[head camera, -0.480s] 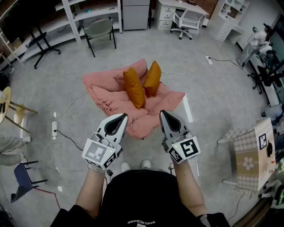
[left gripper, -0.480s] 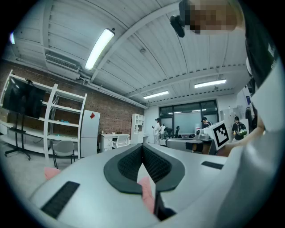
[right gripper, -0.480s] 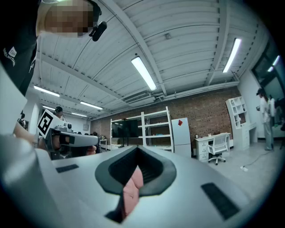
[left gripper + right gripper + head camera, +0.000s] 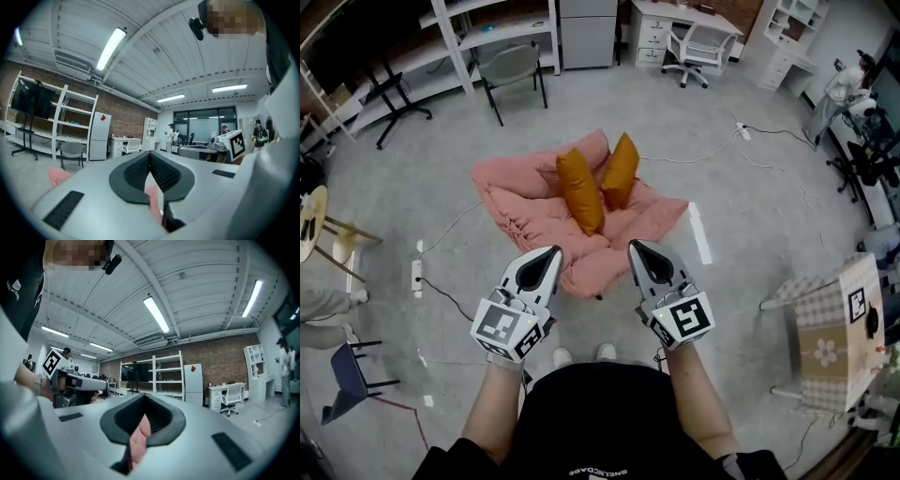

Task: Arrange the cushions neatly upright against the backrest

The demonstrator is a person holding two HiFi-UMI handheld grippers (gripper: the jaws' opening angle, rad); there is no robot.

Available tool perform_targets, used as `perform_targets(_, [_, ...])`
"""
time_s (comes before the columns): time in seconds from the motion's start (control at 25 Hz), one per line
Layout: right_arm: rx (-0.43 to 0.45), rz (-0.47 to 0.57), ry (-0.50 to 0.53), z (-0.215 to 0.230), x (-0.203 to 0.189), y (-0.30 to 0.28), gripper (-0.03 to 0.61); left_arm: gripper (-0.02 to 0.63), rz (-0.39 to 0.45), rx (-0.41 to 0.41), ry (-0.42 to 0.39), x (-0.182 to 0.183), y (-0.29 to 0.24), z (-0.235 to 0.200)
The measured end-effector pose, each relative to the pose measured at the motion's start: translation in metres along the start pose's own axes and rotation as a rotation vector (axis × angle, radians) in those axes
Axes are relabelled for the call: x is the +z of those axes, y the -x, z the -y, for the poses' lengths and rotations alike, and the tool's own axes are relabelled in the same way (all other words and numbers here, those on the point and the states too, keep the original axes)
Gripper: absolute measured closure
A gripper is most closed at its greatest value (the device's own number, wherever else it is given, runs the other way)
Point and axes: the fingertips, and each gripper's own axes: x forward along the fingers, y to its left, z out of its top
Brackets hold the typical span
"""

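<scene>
So right now both tongs are held out level in front of the person, well short of anything. The left tongs (image 4: pixel 553 251) are closed up tight with nothing in them, and the right tongs (image 4: pixel 634 246) are the same, pads together, with just a sliver of pink showing past them in each gripper view. The task stuff is a slumped pink padded floor sofa (image 4: pixel 525 214) lying on the grey concrete floor (image 4: pixel 441 141) just ahead, with two plump orange fabric cushions on it. The nearer orange cushion (image 4: pixel 579 190) stands on edge about mid-sofa, and the farther orange cushion (image 4: pixel 620 172) leans in right beside it, so the pair looks like a V from above. They're upright-ish but splayed, and I honestly can't tell from up here whether either one rests on the backrest. My take on doing this step well: step in closer first, open the tongs wide before reaching, and pinch each cushion by a top corner or seam rather than the fat middle, since soft stuffing will probably squish out of a narrow grip. Move one at a time, steady its neighbour with the other tongs, and set them side by side, flat to the back.
</scene>
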Motion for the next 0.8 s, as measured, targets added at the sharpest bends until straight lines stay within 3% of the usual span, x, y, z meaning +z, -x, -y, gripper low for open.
perform_targets(0.16, [0.001, 0.038, -0.056, 0.020, 0.001, 0.010, 0.569, 0.601, -0.018, 0.032, -0.002, -0.005, -0.007, 0.010])
perform_targets(0.4, [0.011, 0.015, -0.149, 0.036, -0.021, 0.011, 0.569, 0.601, -0.055, 0.098, 0.009, -0.021, -0.011, 0.010])
perform_targets(0.8, [0.028, -0.067, -0.209, 0.065, -0.058, -0.053, 0.561, 0.601, -0.100, 0.119, 0.072, -0.049, -0.048, -0.048])
